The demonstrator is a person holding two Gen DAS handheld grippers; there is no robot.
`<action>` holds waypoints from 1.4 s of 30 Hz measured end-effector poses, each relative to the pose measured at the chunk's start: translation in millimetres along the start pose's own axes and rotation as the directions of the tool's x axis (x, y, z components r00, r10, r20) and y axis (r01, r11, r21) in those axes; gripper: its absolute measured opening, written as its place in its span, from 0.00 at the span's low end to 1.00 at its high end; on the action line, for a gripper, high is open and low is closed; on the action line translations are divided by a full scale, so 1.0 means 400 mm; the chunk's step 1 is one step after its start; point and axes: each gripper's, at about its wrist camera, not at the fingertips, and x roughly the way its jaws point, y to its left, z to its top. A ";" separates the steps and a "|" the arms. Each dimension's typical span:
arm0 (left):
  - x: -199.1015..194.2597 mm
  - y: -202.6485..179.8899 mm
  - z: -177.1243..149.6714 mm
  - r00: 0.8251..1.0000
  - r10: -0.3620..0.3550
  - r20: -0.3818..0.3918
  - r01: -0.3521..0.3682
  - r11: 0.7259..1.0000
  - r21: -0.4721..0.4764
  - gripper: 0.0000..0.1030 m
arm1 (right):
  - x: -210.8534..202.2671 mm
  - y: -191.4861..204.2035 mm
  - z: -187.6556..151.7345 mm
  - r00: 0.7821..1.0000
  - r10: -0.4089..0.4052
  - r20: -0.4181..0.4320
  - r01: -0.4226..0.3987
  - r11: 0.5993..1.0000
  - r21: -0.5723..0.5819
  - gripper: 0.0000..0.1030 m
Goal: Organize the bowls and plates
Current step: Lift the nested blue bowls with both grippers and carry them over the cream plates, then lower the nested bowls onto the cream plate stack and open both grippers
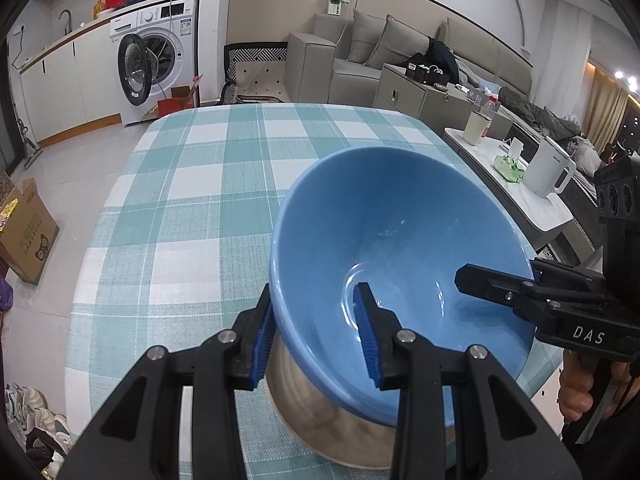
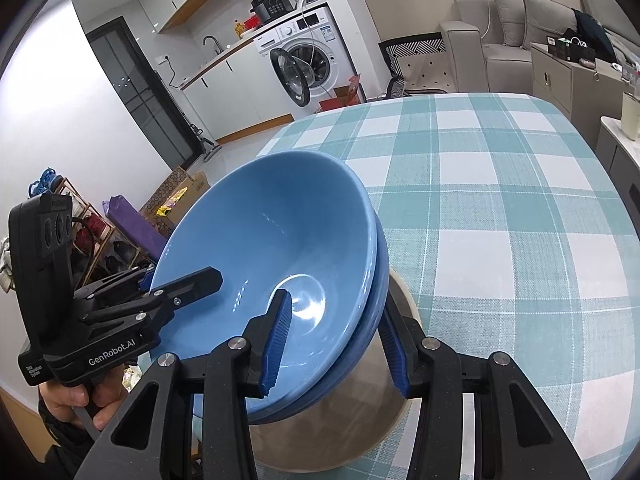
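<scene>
From the left wrist camera, a glossy blue bowl (image 1: 400, 264), smooth ceramic with a flared rim, sits tilted in a brushed steel bowl (image 1: 320, 412) on the bench (image 1: 180, 200). The left gripper (image 1: 316, 336) points steeply down, and its jaws, partly closed, pinch the blue bowl's near rim: one ribbed blue pad lies inside the wall, the other against the outside. At the right edge the right gripper (image 1: 492, 284), black and marked DAS, reaches in over the opposite rim, with a hand (image 1: 580, 392) on its grip. The bench wears a woven teal and white checked cloth. Beyond it stand a washing machine (image 1: 156, 60) with its door open, a grey sofa (image 1: 360, 52) and a low table carrying a white kettle (image 1: 548, 168).

From the right wrist camera, the blue bowl proves to be a nested pair, two rims showing one under the other, leaning in the steel bowl. The right gripper's jaws, partly closed, straddle the rims, one pad inside and one outside, gripping the stack. The left gripper holds the far rim at the left, with a hand beneath it. A cardboard box (image 2: 176, 196) lies on the pale floor.
</scene>
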 end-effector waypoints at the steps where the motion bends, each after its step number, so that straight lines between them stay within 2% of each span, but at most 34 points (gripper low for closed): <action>1: 0.003 0.001 0.000 1.000 0.000 -0.003 0.000 1.000 -0.001 0.35 | 0.000 -0.001 0.001 1.000 -0.001 0.002 0.001 1.000 0.000 0.44; 16: 0.013 0.013 0.000 1.000 -0.020 -0.001 0.020 1.000 -0.009 0.35 | 0.001 -0.002 0.006 1.000 -0.005 0.004 0.005 1.000 -0.007 0.44; 18: 0.011 0.018 0.001 1.000 -0.029 0.005 0.029 1.000 -0.007 0.38 | -0.001 -0.003 0.007 1.000 0.005 0.008 -0.005 1.000 -0.007 0.46; 19: 0.009 0.022 0.001 1.000 -0.025 0.008 0.025 1.000 -0.009 0.41 | -0.003 -0.005 0.008 1.000 0.010 0.008 -0.010 1.000 -0.009 0.52; 20: 0.006 0.026 0.003 1.000 -0.019 0.011 0.019 1.000 -0.012 0.44 | -0.006 -0.004 0.009 1.000 0.000 0.009 0.000 1.000 -0.018 0.62; 21: 0.000 0.032 0.003 1.000 -0.012 0.019 0.012 1.000 -0.016 0.51 | -0.008 -0.004 0.009 1.000 -0.011 0.014 0.012 1.000 -0.027 0.69; 22: -0.007 0.037 0.003 1.000 -0.006 0.028 0.007 1.000 -0.020 0.58 | -0.015 -0.007 0.009 0.999 -0.027 0.026 0.028 0.999 -0.036 0.82; 23: -0.016 0.044 0.003 0.999 -0.002 0.040 0.003 1.000 -0.026 0.58 | -0.020 -0.011 0.010 0.999 -0.030 0.033 0.031 0.999 -0.037 0.85; 25: -0.033 0.057 0.003 0.998 0.002 0.059 0.000 0.999 -0.033 0.60 | -0.032 -0.017 0.011 0.999 -0.022 0.039 0.024 0.999 -0.048 0.86; 27: -0.049 0.070 -0.001 0.997 0.010 0.081 -0.007 0.999 -0.040 0.73 | -0.040 -0.021 0.012 0.998 -0.033 0.046 0.036 0.997 -0.064 0.91; 28: -0.056 0.075 -0.003 0.995 0.019 0.094 -0.015 0.999 -0.042 0.83 | -0.043 -0.022 0.012 0.998 -0.042 0.053 0.046 0.997 -0.068 0.95; 30: -0.078 0.084 -0.011 0.990 0.029 0.139 -0.023 0.999 -0.041 0.88 | -0.049 -0.023 0.012 0.996 -0.048 0.071 0.053 0.996 -0.074 0.97; 32: -0.088 0.089 -0.017 0.988 0.022 0.150 -0.017 0.999 -0.035 0.96 | -0.054 -0.024 0.013 0.995 -0.047 0.084 0.054 0.995 -0.085 0.98; 35: -0.097 0.097 -0.029 0.986 0.042 0.162 -0.037 0.999 -0.033 1.00 | -0.062 -0.022 0.008 0.993 -0.041 0.114 0.055 0.991 -0.120 0.99; 39: -0.112 0.109 -0.058 0.974 0.076 0.215 -0.070 0.997 -0.038 1.00 | -0.075 -0.017 -0.021 0.986 -0.054 0.157 0.085 0.976 -0.201 0.99; 42: -0.115 0.108 -0.077 0.971 0.086 0.225 -0.082 0.996 -0.027 1.00 | -0.102 -0.026 -0.044 0.975 -0.025 0.223 0.075 0.973 -0.219 0.99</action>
